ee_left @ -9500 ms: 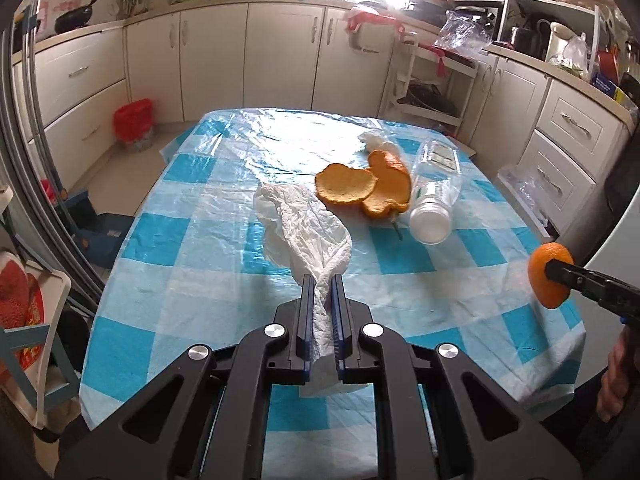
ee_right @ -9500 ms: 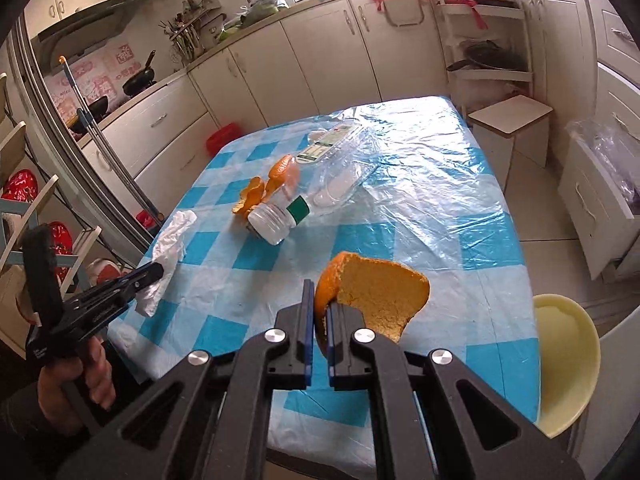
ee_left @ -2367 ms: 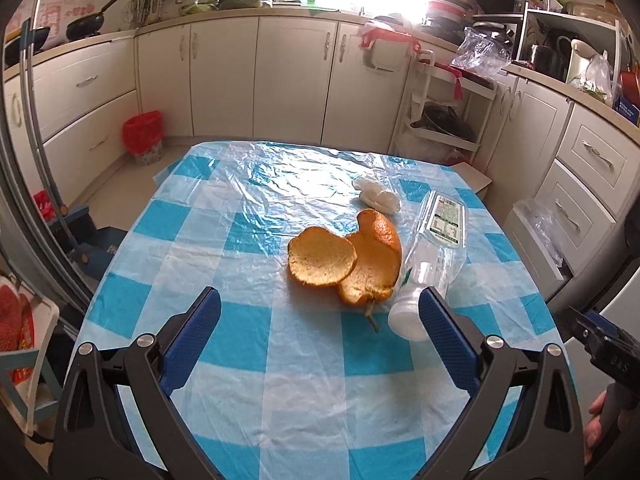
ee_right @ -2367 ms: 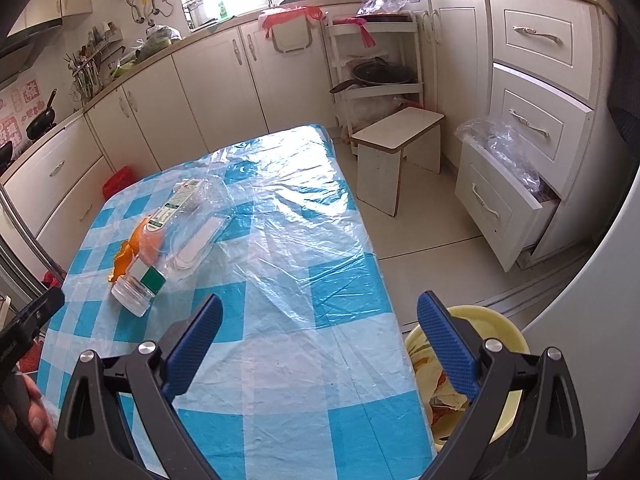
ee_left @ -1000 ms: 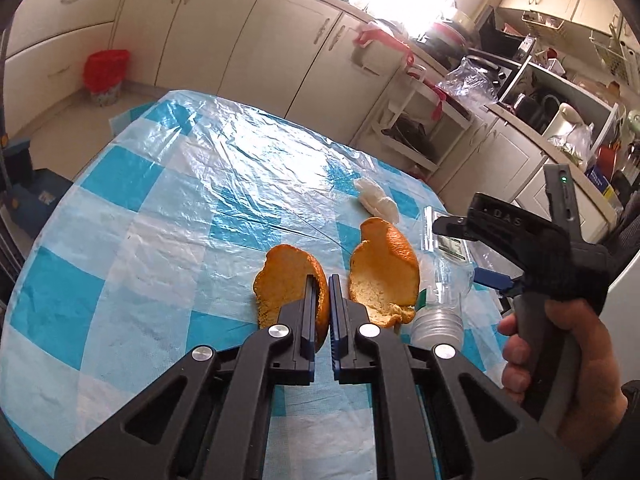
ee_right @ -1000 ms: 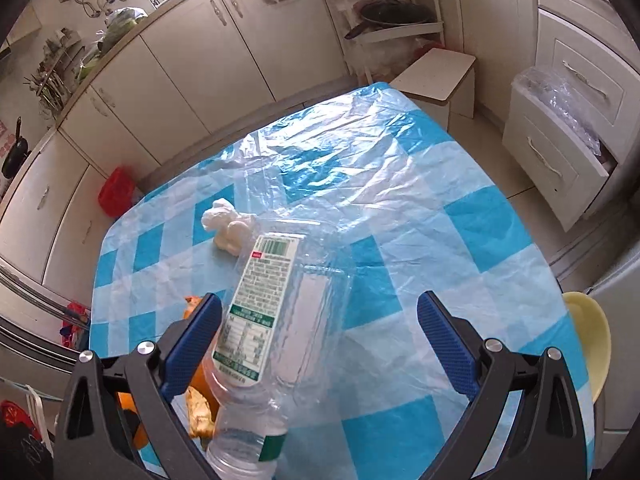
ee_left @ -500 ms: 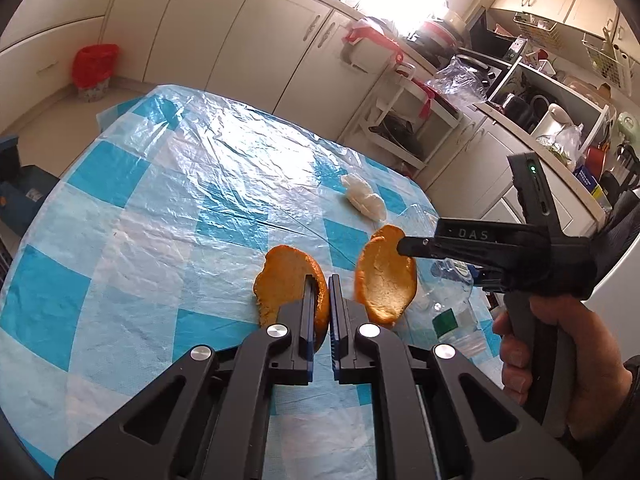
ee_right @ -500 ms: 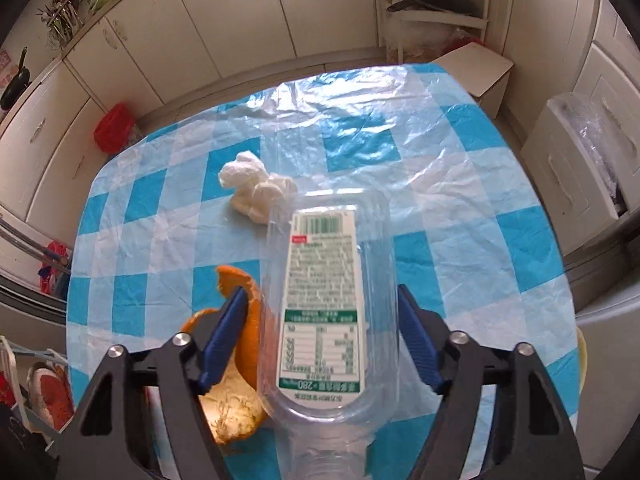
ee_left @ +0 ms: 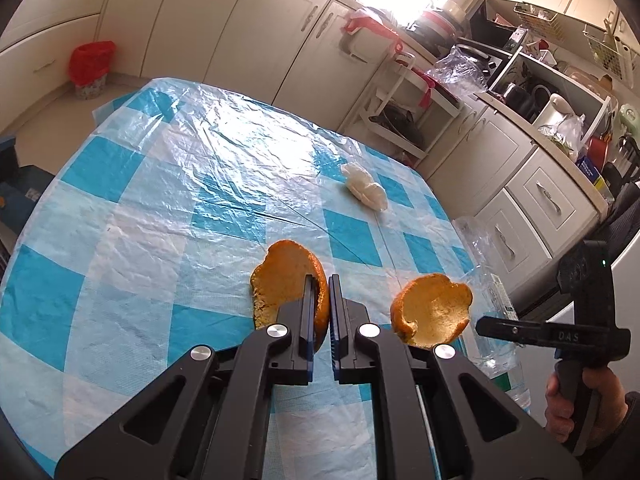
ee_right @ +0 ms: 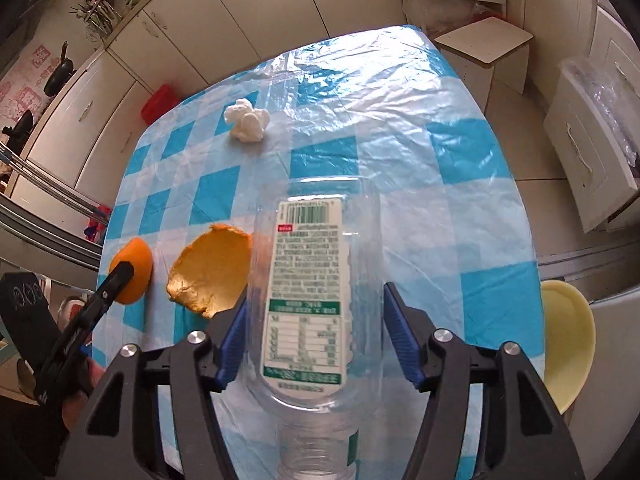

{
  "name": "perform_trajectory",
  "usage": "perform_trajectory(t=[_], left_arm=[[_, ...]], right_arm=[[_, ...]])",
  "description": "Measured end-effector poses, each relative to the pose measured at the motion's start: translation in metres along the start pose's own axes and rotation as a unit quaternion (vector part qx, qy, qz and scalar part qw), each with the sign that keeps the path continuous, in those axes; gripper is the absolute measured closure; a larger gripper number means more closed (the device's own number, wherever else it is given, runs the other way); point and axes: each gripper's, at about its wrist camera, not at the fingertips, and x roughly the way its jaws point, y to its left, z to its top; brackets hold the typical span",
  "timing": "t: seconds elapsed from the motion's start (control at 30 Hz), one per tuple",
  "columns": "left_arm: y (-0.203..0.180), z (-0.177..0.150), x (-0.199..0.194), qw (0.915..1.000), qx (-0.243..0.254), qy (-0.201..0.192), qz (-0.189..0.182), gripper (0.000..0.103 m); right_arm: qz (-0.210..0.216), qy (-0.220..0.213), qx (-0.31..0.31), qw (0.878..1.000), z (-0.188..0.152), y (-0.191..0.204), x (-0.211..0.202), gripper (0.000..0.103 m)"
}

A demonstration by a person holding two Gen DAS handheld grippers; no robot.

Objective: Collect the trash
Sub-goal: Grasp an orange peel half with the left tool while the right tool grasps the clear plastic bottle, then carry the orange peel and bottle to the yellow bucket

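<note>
Left gripper [ee_left: 319, 312]: jaws clamped on the edge of an orange peel half [ee_left: 280, 280], held at the near part of the table [ee_left: 132, 240], blue-and-white checked cloth under clear plastic sheet.

Right gripper [ee_right: 314, 340]: jaws wide and opening, straddling a clear plastic bottle [ee_right: 312, 280] that lies flat, cap end toward the camera, label up. Left pad [ee_right: 234, 336] at the bottle's wall; right pad [ee_right: 400, 336] shows a gap. No firm pinch visible.

Second peel half [ee_left: 432, 312]: cup side up, on the cloth just beside the bottle, between it and the held peel.

Farther out: crumpled white tissue [ee_right: 246, 122], alone, well apart from the peels.

Off the table's right edge, lower: yellow bin [ee_right: 564, 340]. Beyond: cream kitchen cabinets [ee_left: 224, 24].
</note>
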Motion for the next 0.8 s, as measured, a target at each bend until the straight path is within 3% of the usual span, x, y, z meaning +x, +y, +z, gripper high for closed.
perform_trajectory(t=[0.1, 0.2, 0.27, 0.4, 0.63, 0.8], left_arm=[[-0.001, 0.0, 0.001, 1.0, 0.002, 0.003, 0.003, 0.098], [-0.002, 0.0, 0.003, 1.0, 0.005, 0.006, 0.004, 0.098], [-0.003, 0.0, 0.003, 0.9999, 0.007, 0.007, 0.004, 0.098], [-0.005, -0.001, 0.001, 0.9998, 0.016, 0.007, 0.014, 0.098], [-0.02, -0.019, -0.025, 0.9981, 0.048, -0.003, 0.039, 0.098], [-0.053, -0.027, -0.052, 0.9946, 0.088, -0.021, 0.052, 0.098]], right_arm=[[0.007, -0.009, -0.002, 1.0, -0.014, -0.008, -0.006, 0.033], [-0.015, -0.03, -0.02, 0.999, -0.024, -0.012, -0.011, 0.033], [-0.032, -0.045, -0.03, 0.998, -0.027, -0.013, -0.013, 0.043], [-0.043, -0.077, -0.042, 0.995, -0.033, -0.014, -0.02, 0.045], [-0.003, -0.107, -0.037, 0.994, -0.043, -0.016, -0.03, 0.045], [0.018, -0.123, -0.037, 0.992, -0.047, -0.017, -0.039, 0.045]])
